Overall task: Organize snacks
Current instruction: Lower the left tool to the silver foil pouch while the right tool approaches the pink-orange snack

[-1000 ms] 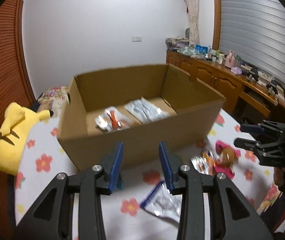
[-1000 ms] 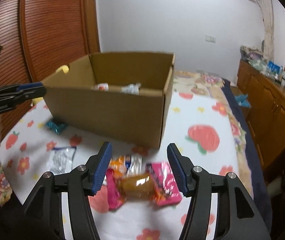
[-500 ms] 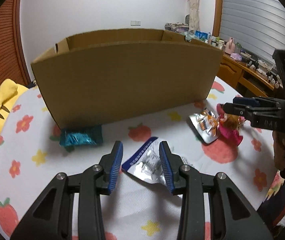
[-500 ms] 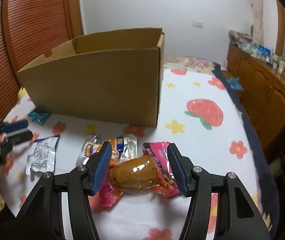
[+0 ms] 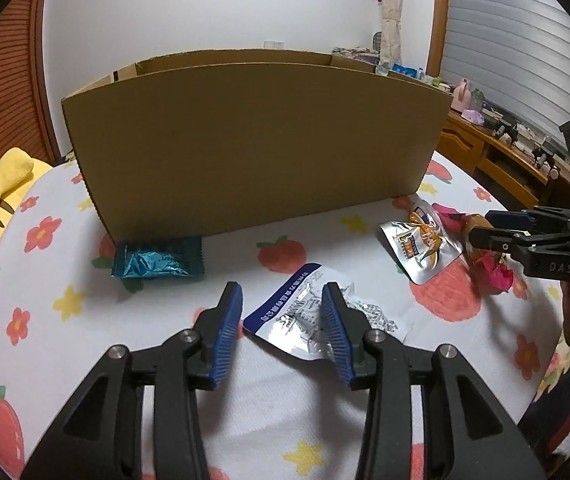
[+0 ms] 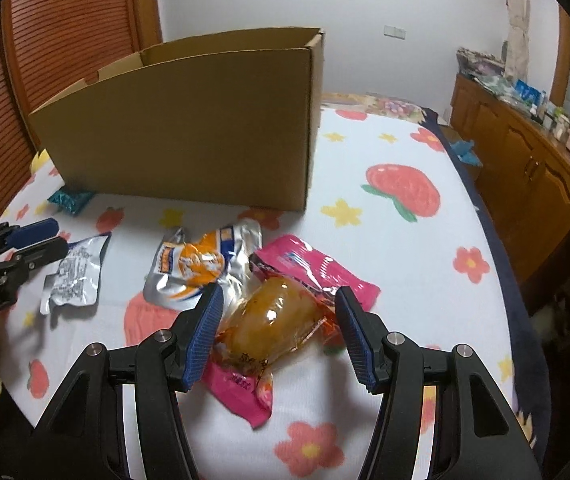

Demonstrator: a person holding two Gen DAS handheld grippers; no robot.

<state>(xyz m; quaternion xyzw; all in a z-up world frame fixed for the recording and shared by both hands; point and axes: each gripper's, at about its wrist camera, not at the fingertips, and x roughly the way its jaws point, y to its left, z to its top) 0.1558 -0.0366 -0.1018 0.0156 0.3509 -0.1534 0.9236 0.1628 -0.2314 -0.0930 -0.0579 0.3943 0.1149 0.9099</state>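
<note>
A cardboard box (image 5: pixel 253 140) stands on the flowered sheet; it also shows in the right wrist view (image 6: pixel 189 128). My left gripper (image 5: pixel 283 320) is open low over a silver-and-blue packet (image 5: pixel 305 320), which lies between its fingers. My right gripper (image 6: pixel 277 328) is open around a clear orange snack packet (image 6: pixel 273 320) that lies on a pink packet (image 6: pixel 317 268). A silver-and-orange pouch (image 6: pixel 201 264) lies between the two. A teal packet (image 5: pixel 157 260) rests against the box front. The box's inside is hidden.
A yellow plush toy (image 5: pixel 1 200) lies at the left edge of the bed. A wooden sideboard (image 6: pixel 525 148) with clutter runs along the right. A ribbed wooden door (image 6: pixel 65 28) stands behind the box.
Both grippers have come down from above the box to the sheet. The left one now straddles the silver-and-blue packet, the right one the orange packet. Both stay open.
</note>
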